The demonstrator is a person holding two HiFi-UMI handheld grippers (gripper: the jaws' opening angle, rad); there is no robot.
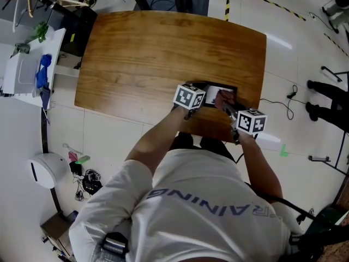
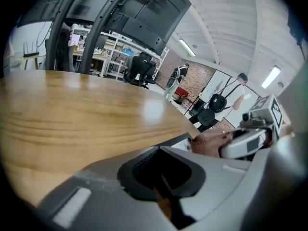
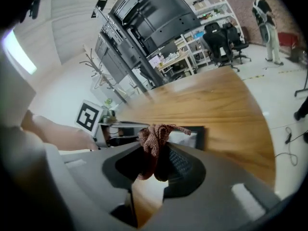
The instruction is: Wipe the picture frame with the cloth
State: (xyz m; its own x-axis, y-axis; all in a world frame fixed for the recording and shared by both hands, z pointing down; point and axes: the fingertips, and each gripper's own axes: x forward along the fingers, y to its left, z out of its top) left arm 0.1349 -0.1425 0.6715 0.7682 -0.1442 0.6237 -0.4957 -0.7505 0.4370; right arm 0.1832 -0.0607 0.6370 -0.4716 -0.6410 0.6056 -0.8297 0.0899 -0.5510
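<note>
Reddish-brown cloth at the picture frame, lower right of bench.
The right tool pinches the cloth for wiping; the left tool, jaws pressed together, apparently steadies it.

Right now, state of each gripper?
Left gripper: shut, nothing visible between its jaws.
Right gripper: shut on the reddish-brown cloth.

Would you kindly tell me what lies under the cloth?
The picture frame, flat on the table; the cloth and right gripper hide part of its pane.
</note>
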